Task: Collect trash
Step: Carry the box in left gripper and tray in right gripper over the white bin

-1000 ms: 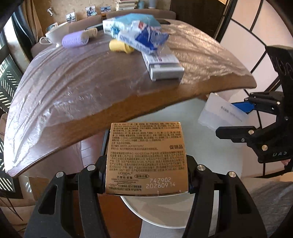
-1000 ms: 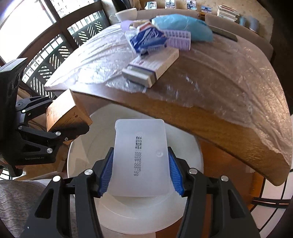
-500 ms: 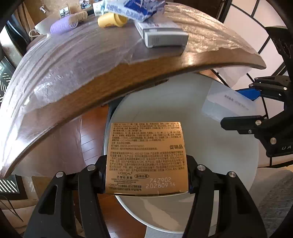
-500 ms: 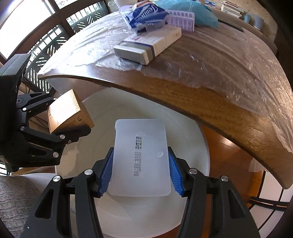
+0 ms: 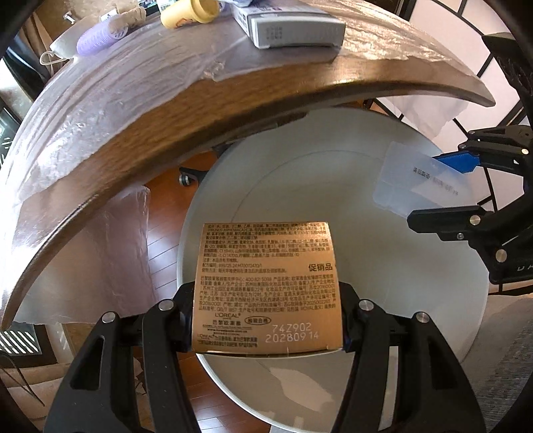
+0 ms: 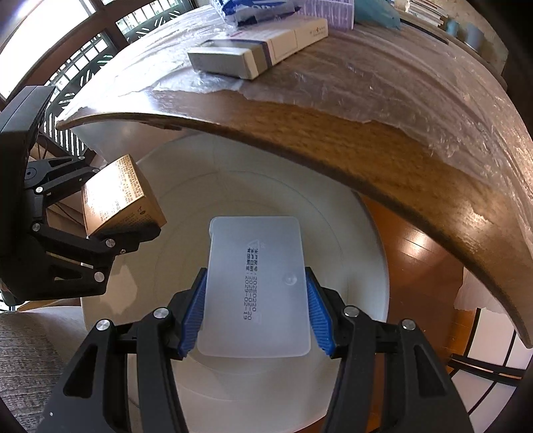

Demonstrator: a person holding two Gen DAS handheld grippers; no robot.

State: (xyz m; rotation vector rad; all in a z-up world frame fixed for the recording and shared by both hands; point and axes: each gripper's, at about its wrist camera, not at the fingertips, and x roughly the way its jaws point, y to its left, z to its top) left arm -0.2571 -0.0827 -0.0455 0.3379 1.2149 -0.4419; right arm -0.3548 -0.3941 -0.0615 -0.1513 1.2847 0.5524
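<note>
Sinking toward the round white plastic bin (image 5: 416, 266) since a second earlier, both grippers now hung over its open mouth, and the wooden table edge (image 5: 166, 140) sat higher in each view than before. The left gripper (image 5: 266, 319) had its black jaws clamped on the sides of a gold cardboard carton printed with dark text (image 5: 266, 286), held above the near rim of the bin. The right gripper (image 6: 255, 316) pressed its blue ribbed pads (image 6: 193, 316) against a frosted translucent plastic box with a printed date (image 6: 255, 289), held over the bin's middle. Neither grip had changed. The two held items were near each other but apart. The table, covered with wrinkled clear plastic film (image 6: 383, 50), overhung the far part of the bin and blocked the view beyond it. On the table lay one long grey and white carton (image 5: 293, 30) near the edge, one yellow cylindrical container (image 5: 190, 13), one purple roller-shaped object (image 5: 100, 36), one blue and white plastic packet (image 6: 253, 10) and one pale purple box (image 6: 328, 11). Reddish wooden flooring (image 5: 163, 253) showed beside the bin. In all: two grippers, two held pieces of trash, one bin.
</note>
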